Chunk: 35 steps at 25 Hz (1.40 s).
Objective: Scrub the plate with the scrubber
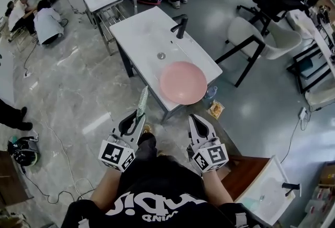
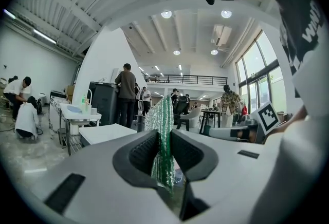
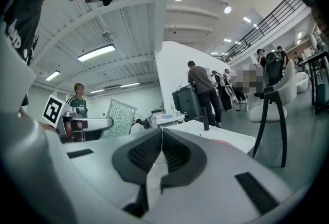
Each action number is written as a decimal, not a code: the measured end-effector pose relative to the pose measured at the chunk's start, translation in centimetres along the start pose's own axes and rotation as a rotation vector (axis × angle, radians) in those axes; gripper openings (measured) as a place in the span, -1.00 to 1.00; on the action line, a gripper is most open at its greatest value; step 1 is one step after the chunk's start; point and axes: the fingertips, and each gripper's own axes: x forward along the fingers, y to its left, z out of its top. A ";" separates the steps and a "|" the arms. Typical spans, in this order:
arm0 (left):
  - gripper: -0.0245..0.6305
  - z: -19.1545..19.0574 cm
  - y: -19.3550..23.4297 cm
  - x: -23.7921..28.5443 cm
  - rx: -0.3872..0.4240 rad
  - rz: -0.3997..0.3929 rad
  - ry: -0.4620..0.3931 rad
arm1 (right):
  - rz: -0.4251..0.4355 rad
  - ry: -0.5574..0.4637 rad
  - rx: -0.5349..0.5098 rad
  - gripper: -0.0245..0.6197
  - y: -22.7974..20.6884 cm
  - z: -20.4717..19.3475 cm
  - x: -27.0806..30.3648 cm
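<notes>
Plate: one, pink, round, lying at the near right corner of the white table, well short of the tap.

Scrubber: one, green, a thin pad set on edge, its long axis running forward out of the fingers toward the table's near edge.

Left gripper: fingers clamped on the scrubber.

Right gripper: fingers pressed together, nothing between them.

Both grippers are short of the table, not over it. The plate lies ahead and to the right of the scrubber's tip, apart from it (the empty right gripper looks slightly nearer the plate's rim).

Scrubbing not yet begun, I judge.
</notes>
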 end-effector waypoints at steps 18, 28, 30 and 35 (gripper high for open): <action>-0.65 1.7 7.4 14.2 0.020 -0.195 0.036 | -0.122 0.018 -0.009 -0.86 -7.0 2.5 11.3; -0.65 3.1 8.7 19.8 0.040 -0.354 0.055 | -0.235 -0.054 -0.014 -0.86 -9.4 5.4 13.9; -0.65 2.9 8.6 20.4 0.035 -0.376 0.066 | -0.253 -0.052 -0.015 -0.86 -9.7 5.3 13.8; -0.65 2.7 7.8 22.2 0.037 -0.419 0.085 | -0.284 -0.037 -0.016 -0.86 -11.2 5.3 13.4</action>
